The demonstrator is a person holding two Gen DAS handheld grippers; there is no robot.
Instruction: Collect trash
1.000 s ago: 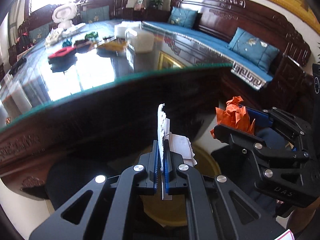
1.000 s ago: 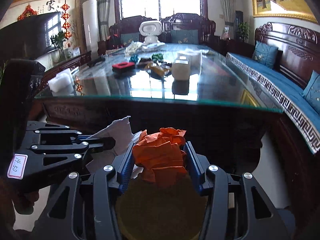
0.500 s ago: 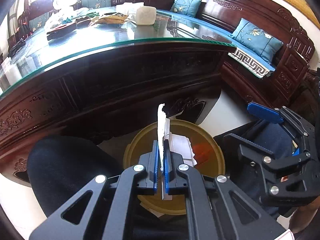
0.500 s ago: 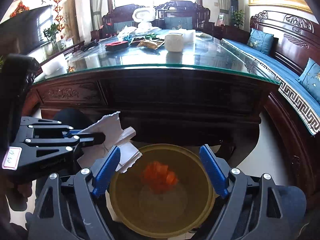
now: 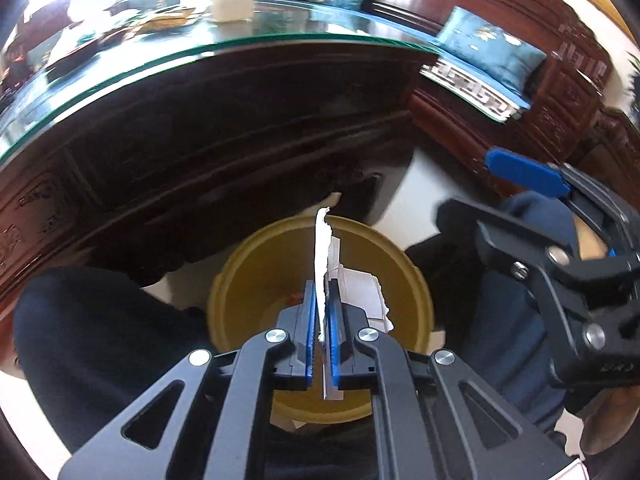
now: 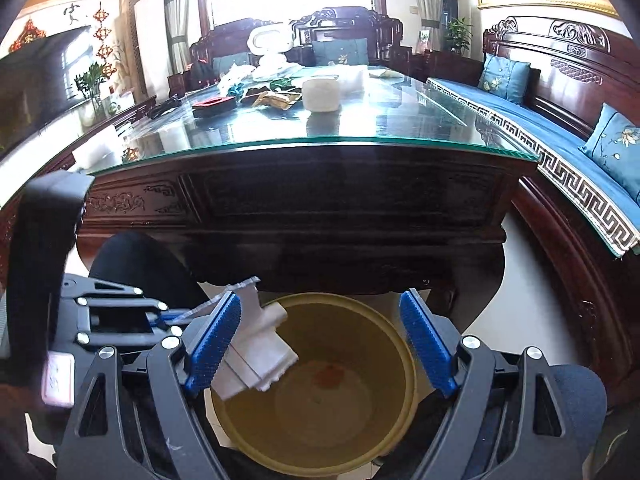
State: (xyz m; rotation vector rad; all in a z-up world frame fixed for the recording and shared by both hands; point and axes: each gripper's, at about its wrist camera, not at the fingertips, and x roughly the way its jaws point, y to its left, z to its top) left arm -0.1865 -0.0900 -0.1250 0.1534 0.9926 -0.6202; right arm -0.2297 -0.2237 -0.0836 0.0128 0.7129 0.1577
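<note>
A torn white paper (image 5: 322,248) stands on edge between the blue pads of my left gripper (image 5: 321,292), which hangs over the round yellow bin (image 5: 240,264). Its jaws are just starting to open, and the pads still touch the paper. In the right wrist view the same paper (image 6: 260,352) hangs over the bin's left rim (image 6: 408,360). My right gripper (image 6: 320,304) is open and empty above the bin. A crumpled orange paper (image 6: 328,376) lies on the bin's bottom. The right gripper (image 5: 466,184) also shows at the right of the left wrist view.
The bin stands on a pale floor between a person's dark-trousered legs (image 5: 100,336). Just behind it is a dark carved table (image 6: 320,200) with a glass top holding several items. A wooden bench with blue cushions (image 6: 560,136) runs along the right.
The right gripper opened and the orange paper fell into the bin. Both grippers sank toward the bin, the left still carrying the white paper.
</note>
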